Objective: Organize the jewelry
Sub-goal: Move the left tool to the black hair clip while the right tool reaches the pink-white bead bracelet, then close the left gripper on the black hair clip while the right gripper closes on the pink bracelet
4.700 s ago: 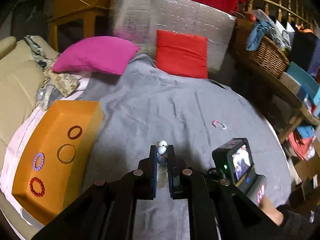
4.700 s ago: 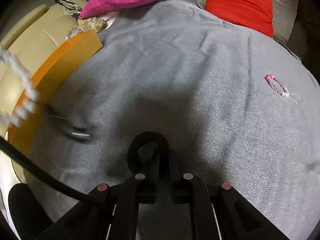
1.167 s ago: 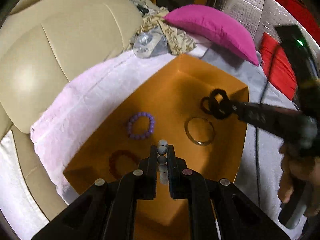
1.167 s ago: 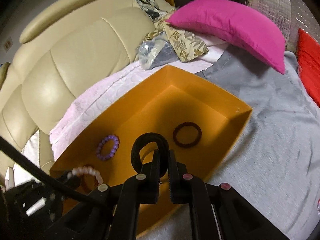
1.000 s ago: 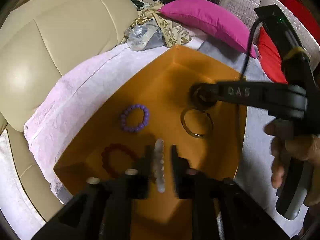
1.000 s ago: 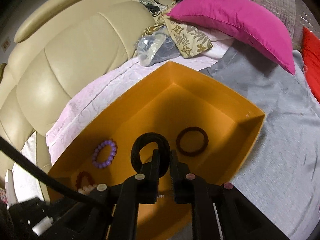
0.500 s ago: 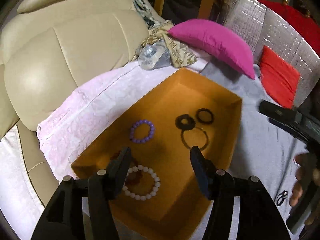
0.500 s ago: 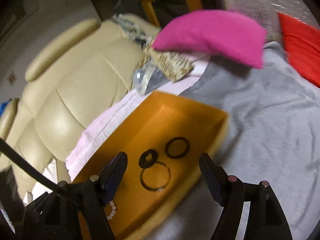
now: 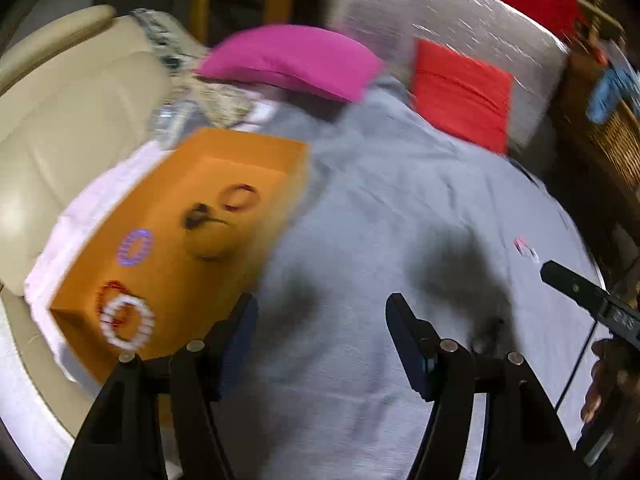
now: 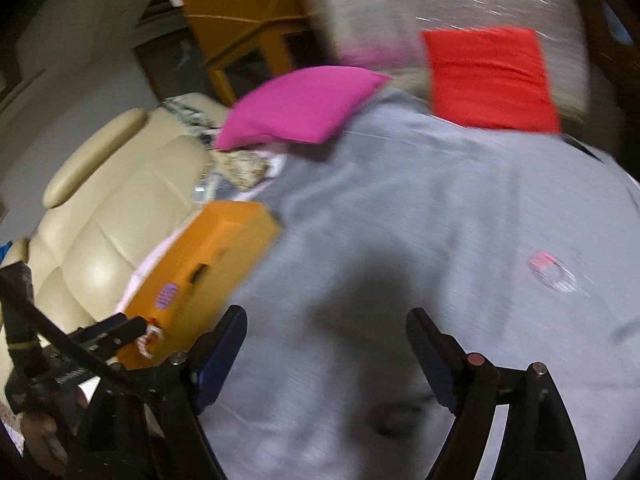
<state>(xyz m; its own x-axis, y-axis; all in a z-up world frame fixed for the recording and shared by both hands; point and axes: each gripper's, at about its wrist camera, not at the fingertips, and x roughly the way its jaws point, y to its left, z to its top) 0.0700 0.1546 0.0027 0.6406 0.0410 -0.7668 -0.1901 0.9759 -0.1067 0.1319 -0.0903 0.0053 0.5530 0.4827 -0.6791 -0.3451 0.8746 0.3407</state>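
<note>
An orange tray (image 9: 276, 152) lies at the left on the grey blanket (image 9: 400, 208). In it lie a white pearl bracelet (image 9: 127, 323) over a red bead one (image 9: 105, 292), a purple bead bracelet (image 9: 135, 246), a black hair tie (image 9: 195, 218), a thin ring bangle (image 9: 208, 246) and a dark red ring (image 9: 240, 197). A pink bead bracelet (image 10: 552, 271) lies on the blanket at the right. My left gripper (image 9: 320, 310) is over the blanket, jaws opening, nothing between them. My right gripper (image 10: 326, 322) is likewise opening and empty. Both views are blurred.
A pink cushion (image 9: 296, 60) and a red cushion (image 9: 460, 96) lean at the back before a silver foil panel (image 9: 440, 12). A cream sofa (image 9: 60, 120) stands left of the tray. A wicker basket (image 9: 616, 136) sits at the far right.
Both grippers opened and let go: the pearl bracelet and the black hair tie now lie in the tray. Both grippers have swung right, away from the tray, over the grey blanket.
</note>
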